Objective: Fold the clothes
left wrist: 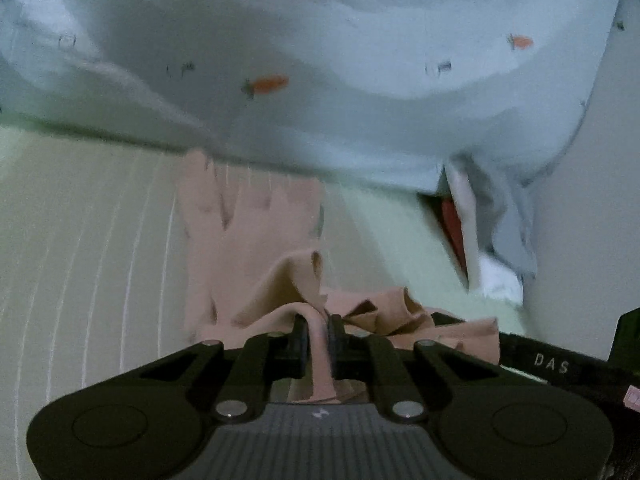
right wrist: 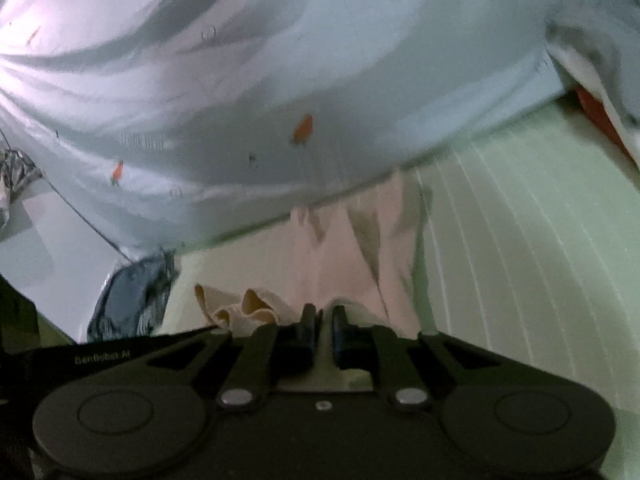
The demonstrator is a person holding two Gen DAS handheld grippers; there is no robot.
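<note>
A pink garment [left wrist: 256,248] lies stretched over the pale green striped bed surface [left wrist: 88,248]. My left gripper [left wrist: 319,326] is shut on a bunched fold of the garment, which runs between the fingers. In the right wrist view the pink garment [right wrist: 360,248] stretches away from my right gripper [right wrist: 322,316], whose fingers are nearly together at the cloth's near edge; I cannot tell whether cloth sits between them. The far end of the garment is hidden under a light blue quilt.
A light blue quilt with small orange carrot prints [left wrist: 320,60] covers the far part of the bed and also shows in the right wrist view [right wrist: 280,80]. A red and white item [left wrist: 460,216] lies under its right edge. Dark blue cloth [right wrist: 132,300] lies at the left.
</note>
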